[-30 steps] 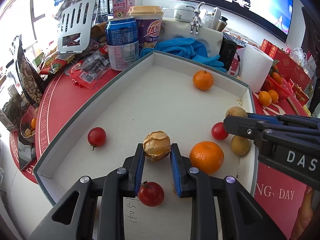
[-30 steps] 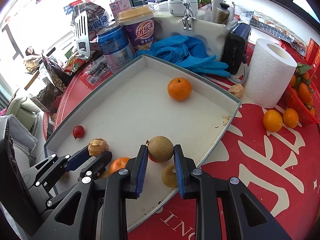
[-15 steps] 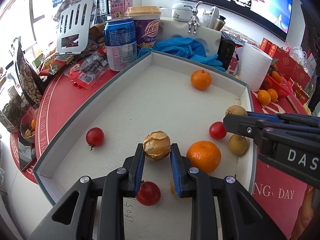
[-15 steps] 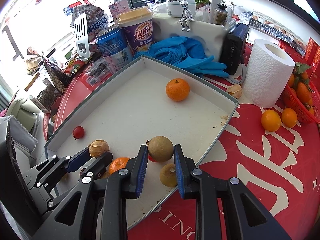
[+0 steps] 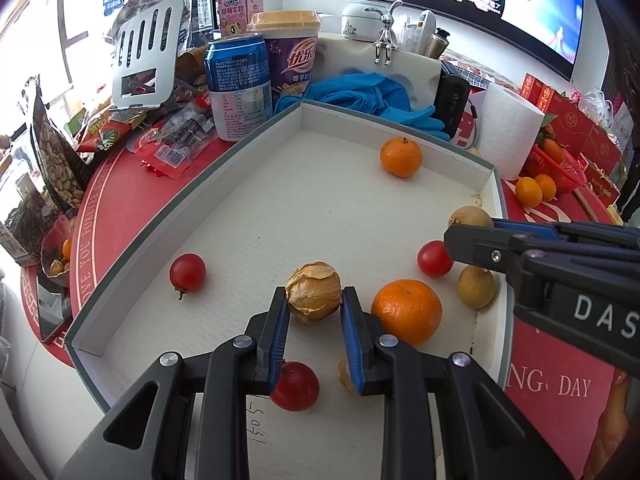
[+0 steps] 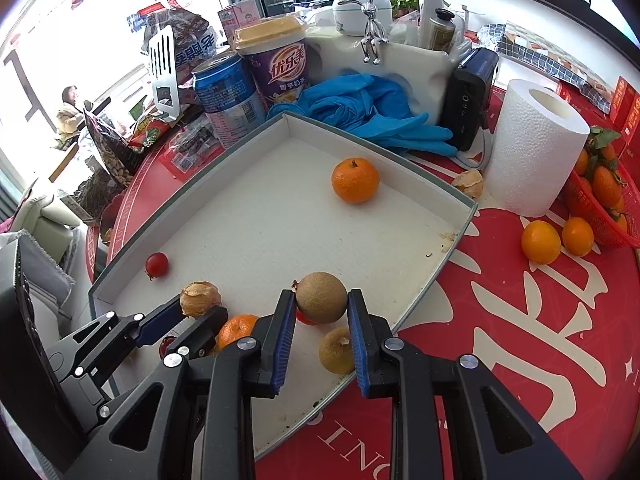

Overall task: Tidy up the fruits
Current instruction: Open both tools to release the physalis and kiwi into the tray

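nothing had shifted over the last second: the left hand-held gripper (image 5: 314, 306) kept pinching the husked fruit (image 5: 314, 297), the right hand-held gripper (image 6: 322, 312) the brown fruit (image 6: 321, 297), both over the tray (image 5: 192, 196), unsorted.

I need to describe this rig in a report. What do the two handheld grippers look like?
Both match: the left gripper and right gripper have black angular plastic frames with triangular cutouts, silver rivets at the joints, and blue ribbed pads on the fingers. White letters "DAS" mark the right one's side. No cables, hands or sleeves show.
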A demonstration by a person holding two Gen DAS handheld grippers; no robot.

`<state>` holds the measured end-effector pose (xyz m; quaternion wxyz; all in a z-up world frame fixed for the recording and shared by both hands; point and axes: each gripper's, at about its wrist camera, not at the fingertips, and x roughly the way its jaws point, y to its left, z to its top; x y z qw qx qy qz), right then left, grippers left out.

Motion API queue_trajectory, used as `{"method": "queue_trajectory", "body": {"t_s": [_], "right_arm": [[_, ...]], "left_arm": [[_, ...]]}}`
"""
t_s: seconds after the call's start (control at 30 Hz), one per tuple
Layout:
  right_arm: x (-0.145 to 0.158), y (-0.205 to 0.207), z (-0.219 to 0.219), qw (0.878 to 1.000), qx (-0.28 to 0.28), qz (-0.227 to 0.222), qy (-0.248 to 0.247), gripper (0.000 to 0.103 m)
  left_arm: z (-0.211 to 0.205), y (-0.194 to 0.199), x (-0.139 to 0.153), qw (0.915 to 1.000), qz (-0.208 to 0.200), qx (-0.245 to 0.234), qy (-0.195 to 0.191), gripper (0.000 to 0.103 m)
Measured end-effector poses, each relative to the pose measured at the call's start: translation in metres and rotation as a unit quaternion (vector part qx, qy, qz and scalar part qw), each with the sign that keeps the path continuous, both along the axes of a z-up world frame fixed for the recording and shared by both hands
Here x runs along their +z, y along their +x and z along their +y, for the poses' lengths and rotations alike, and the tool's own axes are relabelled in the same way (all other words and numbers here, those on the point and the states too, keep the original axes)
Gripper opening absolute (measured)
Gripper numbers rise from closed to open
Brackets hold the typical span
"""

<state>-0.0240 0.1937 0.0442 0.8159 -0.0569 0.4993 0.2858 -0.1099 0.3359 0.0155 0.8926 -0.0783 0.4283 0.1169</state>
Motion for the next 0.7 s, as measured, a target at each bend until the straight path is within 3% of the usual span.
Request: {"method": "queue_trajectory", "body": {"t_s": [0.07, 0.13, 0.2, 0.23, 0.27, 0.3, 0.33, 0.37, 0.57, 0.6, 0.63, 0.7], "right_arm": [[0.0, 0.0, 0.002, 1.0, 0.002, -0.001, -0.002, 0.027], [0.001, 0.0, 0.004, 1.0, 0.004, 0.001, -0.002, 0.027], [0.001, 0.001, 0.004, 1.0, 0.003, 0.005, -0.001, 0.027], [0.001, 0.001, 0.004, 1.0, 0.002, 0.006, 0.0, 0.027], [0.002, 0.002, 0.003, 1.0, 0.001, 0.007, 0.001, 0.035], [0.003, 0.002, 0.003, 1.0, -0.001, 0.006, 0.002, 0.044], [0.005, 0.001, 0.002, 1.0, -0.003, 0.002, 0.005, 0.069], [0.008, 0.0, 0.0, 1.0, -0.006, -0.004, 0.009, 0.087], [0.025, -0.001, -0.006, 0.999, -0.012, -0.022, 0.021, 0.091], [0.026, -0.001, -0.007, 0.999, -0.013, -0.021, 0.022, 0.093], [0.026, 0.0, -0.008, 0.999, -0.02, -0.021, 0.016, 0.102], [0.025, 0.002, -0.013, 0.999, -0.026, -0.02, 0.017, 0.103]], "left_arm": [[0.0, -0.001, 0.0, 1.0, -0.001, 0.0, 0.002, 0.032], [0.0, -0.001, 0.001, 1.0, -0.001, 0.001, 0.004, 0.043], [0.0, -0.003, 0.003, 1.0, -0.005, 0.004, 0.007, 0.066], [0.0, -0.004, 0.005, 0.9999, -0.009, 0.006, 0.008, 0.072], [-0.001, -0.005, 0.007, 0.9999, -0.012, 0.006, 0.009, 0.081], [-0.001, -0.006, 0.008, 0.9998, -0.017, 0.006, 0.011, 0.082], [-0.002, -0.007, 0.01, 0.9997, -0.02, 0.005, 0.015, 0.082], [-0.003, -0.007, 0.01, 0.9996, -0.019, 0.004, 0.018, 0.083], [-0.005, -0.004, 0.006, 0.9998, 0.002, 0.008, 0.015, 0.087], [-0.005, -0.005, 0.007, 0.9999, 0.0, 0.01, 0.013, 0.092], [-0.004, -0.006, 0.008, 0.9999, -0.003, 0.011, 0.011, 0.095], [-0.005, -0.007, 0.012, 0.9996, -0.005, 0.015, 0.023, 0.103]]}}
